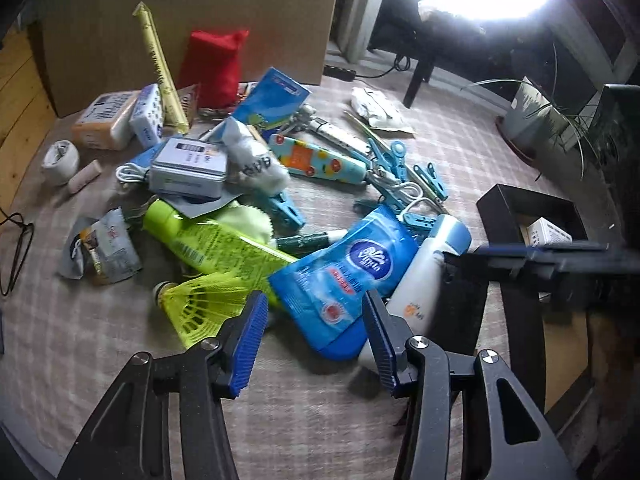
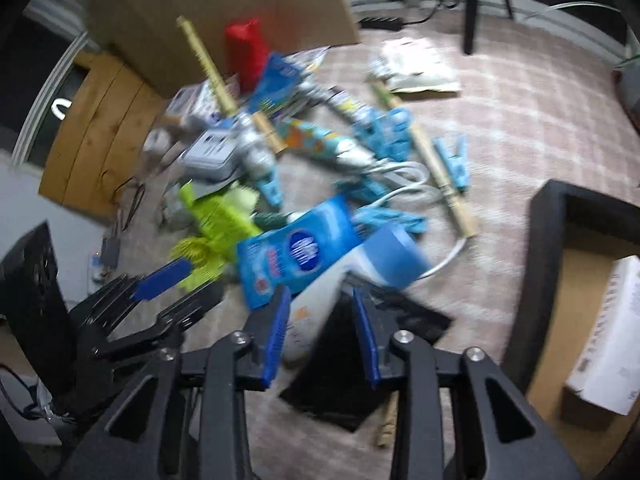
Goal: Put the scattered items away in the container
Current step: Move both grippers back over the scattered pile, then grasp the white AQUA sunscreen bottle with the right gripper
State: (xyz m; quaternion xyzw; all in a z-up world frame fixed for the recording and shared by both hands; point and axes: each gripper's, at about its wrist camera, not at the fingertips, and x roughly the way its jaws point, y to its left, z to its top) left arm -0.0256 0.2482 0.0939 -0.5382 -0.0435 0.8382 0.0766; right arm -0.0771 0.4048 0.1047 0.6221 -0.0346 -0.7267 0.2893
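**Clutter spreading over a checked cloth**

A pale checked cloth [image 1: 460, 148] is covering the surface and carrying a loose heap. A yellow shuttlecock [image 1: 200, 304] is lying at the near edge of the pile, a roll of white tape [image 1: 60, 160] is sitting off to the left, and a crumpled white packet [image 1: 378, 110] is resting apart at the back. A black container [image 1: 516, 216] is standing at the right.
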